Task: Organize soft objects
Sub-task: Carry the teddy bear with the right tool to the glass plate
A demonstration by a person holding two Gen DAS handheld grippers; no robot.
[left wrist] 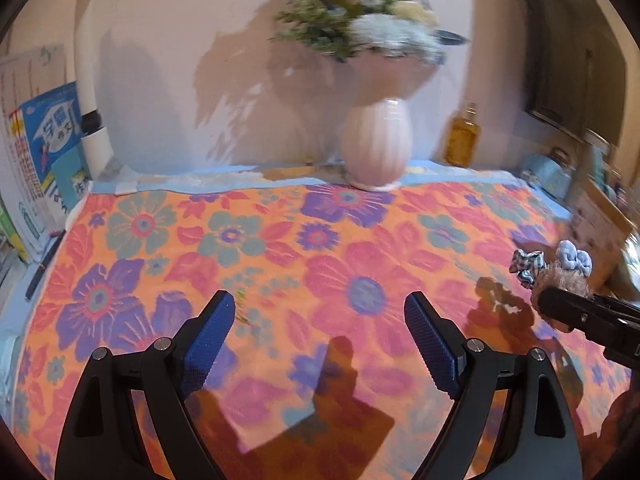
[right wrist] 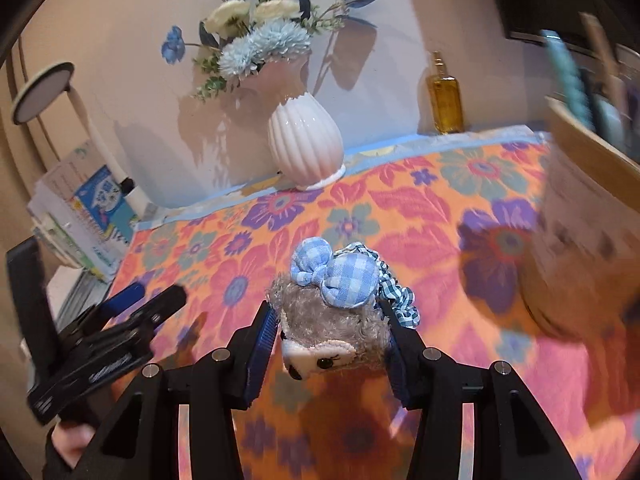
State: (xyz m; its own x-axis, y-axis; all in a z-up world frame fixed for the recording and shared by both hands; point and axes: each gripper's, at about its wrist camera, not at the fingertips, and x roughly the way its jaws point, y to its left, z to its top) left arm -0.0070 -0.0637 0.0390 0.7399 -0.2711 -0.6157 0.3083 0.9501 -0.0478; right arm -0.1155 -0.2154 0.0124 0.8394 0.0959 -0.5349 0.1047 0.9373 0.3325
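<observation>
Right claw point(right wrist: 328, 344) grips plush toy point(right wrist: 332, 336) above floral surface point(right wrist: 440, 208), left claw point(left wrist: 320, 340) open, empty; transfer step, next needs placement in wooden box point(right wrist: 580, 240).

Pale wall point(right wrist: 120, 80) behind floral-clothed table point(left wrist: 280, 248), white vase point(right wrist: 305, 144) of flowers.

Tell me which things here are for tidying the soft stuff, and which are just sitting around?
For the job:
- plush toy with a checked bow, held in the right claw
- checked scrunchie behind it

Just sitting around:
- vase of flowers
- amber bottle
- books
- pen
</observation>
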